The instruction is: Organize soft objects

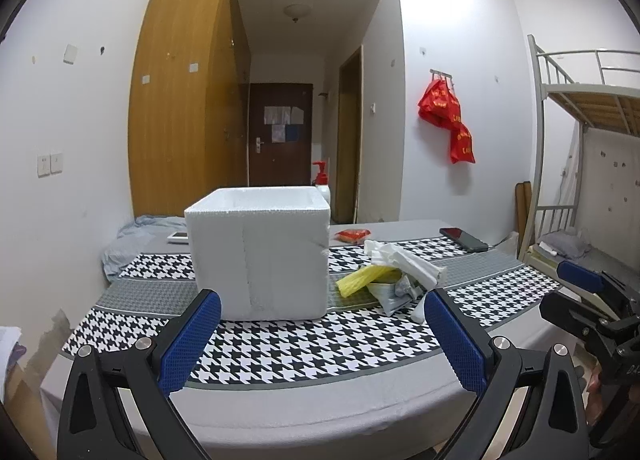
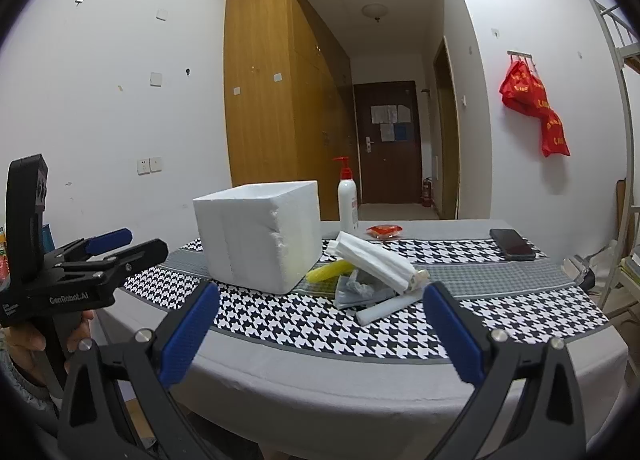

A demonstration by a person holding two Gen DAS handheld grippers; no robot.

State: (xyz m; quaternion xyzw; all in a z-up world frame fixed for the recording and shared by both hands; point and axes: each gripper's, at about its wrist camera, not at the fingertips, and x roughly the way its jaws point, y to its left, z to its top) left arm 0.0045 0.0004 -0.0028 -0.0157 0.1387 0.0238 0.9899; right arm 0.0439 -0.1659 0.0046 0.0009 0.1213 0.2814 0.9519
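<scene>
Blue-padded jaws of the left gripper [image 1: 322, 334] stand wide apart and hold nothing, above the near edge of a table [image 1: 320, 396] under a grey and houndstooth cloth; the right gripper [image 2: 320, 334] is likewise spread wide and empty. Beyond them, mid-table, sits an open white foam box [image 1: 260, 256]; just to its right lies a loose heap of soft things: a yellow foam piece [image 1: 360, 280], a crumpled grey bag [image 2: 356, 290] and white foam wrapping [image 2: 376, 260]. Farther back rest a red packet [image 2: 384, 231], a pump bottle [image 2: 347, 196] and a dark phone [image 2: 512, 244].
</scene>
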